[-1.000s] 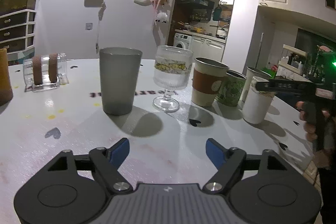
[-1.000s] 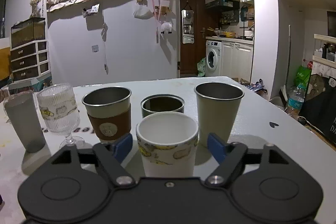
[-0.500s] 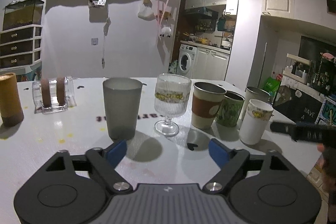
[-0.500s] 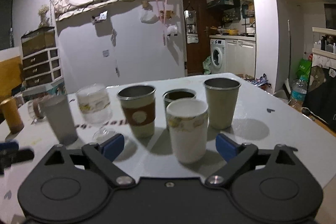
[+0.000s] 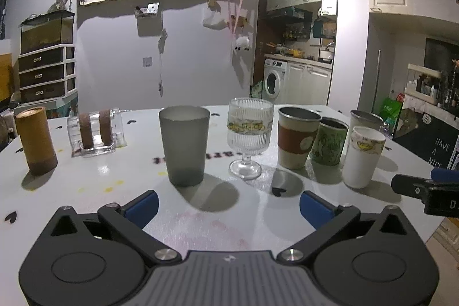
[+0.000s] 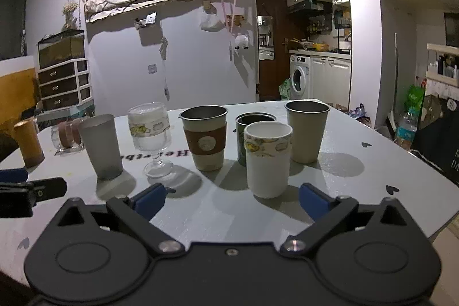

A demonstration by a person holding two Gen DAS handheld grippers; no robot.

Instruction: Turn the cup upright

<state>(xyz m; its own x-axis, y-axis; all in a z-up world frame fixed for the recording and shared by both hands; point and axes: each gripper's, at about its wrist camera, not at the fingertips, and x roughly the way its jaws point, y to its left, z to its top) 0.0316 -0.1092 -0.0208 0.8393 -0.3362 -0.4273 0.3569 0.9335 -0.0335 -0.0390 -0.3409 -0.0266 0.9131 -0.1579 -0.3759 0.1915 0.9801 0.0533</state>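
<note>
Several cups stand upright on the white table (image 5: 86, 185): a grey tumbler (image 5: 184, 144) (image 6: 101, 146), a ribbed stemmed glass (image 5: 249, 137) (image 6: 151, 134), a steel cup with a brown sleeve (image 5: 298, 137) (image 6: 205, 137), a green can-like cup (image 5: 330, 141) (image 6: 243, 131), a white paper cup (image 5: 363, 157) (image 6: 268, 158) and a plain steel cup (image 6: 307, 131). My left gripper (image 5: 228, 208) is open and empty, short of the tumbler. My right gripper (image 6: 231, 198) is open and empty, just short of the white cup.
A brown cylinder (image 5: 36, 139) and a clear glass mug lying on its side (image 5: 96, 132) are at the table's left. The right gripper's tip shows at the right edge of the left view (image 5: 424, 188). The table's right edge drops off near the cups.
Both grippers have pulled back and risen from the cups. The right gripper, which was around the white cup, now stands clear of it. Both stay open.
</note>
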